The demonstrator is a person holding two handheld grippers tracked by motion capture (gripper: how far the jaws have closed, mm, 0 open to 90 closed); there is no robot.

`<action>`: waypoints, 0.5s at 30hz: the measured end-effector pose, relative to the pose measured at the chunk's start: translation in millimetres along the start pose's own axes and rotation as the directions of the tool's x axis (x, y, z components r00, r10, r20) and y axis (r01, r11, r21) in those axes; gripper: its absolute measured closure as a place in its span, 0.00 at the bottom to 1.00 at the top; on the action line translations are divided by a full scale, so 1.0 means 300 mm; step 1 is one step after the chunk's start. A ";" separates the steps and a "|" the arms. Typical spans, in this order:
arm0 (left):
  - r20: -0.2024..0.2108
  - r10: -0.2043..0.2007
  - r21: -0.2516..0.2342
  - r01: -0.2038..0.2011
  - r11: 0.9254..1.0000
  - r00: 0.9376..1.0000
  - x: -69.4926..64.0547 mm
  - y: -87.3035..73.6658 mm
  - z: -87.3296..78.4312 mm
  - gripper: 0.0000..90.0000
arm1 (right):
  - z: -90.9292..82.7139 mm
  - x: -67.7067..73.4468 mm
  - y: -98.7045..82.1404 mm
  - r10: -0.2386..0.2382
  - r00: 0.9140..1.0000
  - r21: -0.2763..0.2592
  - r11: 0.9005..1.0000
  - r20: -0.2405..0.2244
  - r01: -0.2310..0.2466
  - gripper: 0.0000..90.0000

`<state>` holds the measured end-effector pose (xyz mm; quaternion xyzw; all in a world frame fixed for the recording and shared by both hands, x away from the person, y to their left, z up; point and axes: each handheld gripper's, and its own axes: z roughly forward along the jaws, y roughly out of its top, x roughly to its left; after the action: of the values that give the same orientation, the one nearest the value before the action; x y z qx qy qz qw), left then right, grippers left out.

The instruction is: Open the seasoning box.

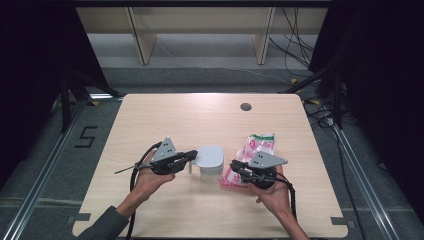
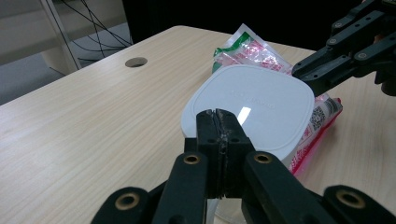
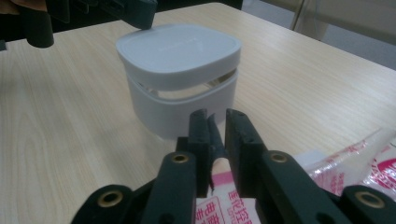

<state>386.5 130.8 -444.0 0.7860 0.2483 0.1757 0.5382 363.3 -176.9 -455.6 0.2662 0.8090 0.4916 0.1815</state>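
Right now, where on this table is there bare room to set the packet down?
Bare wood runs across the far half of the table, around the cable hole, and along the near edge. It is crowded mid-table around the white container and the packet.

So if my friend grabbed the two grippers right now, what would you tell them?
Left gripper: shut on the rim of the white container's lid, which looks lifted a little above the base.
Right gripper: closed on the edge of the pink-and-white packet.
Container stands mid-table; the packet lies just beside it.
Done: both things gripped.
Left, probably: take the lid off and deal with the packet.
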 end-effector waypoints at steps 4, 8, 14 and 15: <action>0.003 0.016 0.001 -0.016 1.000 1.000 0.006 0.000 -0.002 0.98 | 0.014 0.003 0.011 -0.012 1.000 0.000 1.000 -0.007 0.012 0.97; -0.001 0.001 -0.001 -0.001 1.000 1.000 0.003 -0.001 -0.001 0.98 | 0.024 0.002 0.019 -0.034 0.999 -0.001 0.999 -0.010 0.034 0.98; -0.001 0.007 -0.001 -0.007 1.000 1.000 0.007 -0.005 -0.004 0.98 | 0.034 0.006 0.030 -0.039 0.999 0.000 0.999 -0.005 0.039 0.99; -0.001 0.003 -0.002 -0.003 1.000 1.000 0.006 -0.006 -0.004 0.98 | 0.035 0.007 0.032 -0.034 0.999 -0.003 0.999 -0.011 0.033 0.99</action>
<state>387.0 133.5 -445.3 0.7857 0.2473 0.1773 0.5386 369.9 -164.7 -452.0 0.2496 0.8137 0.4911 0.1854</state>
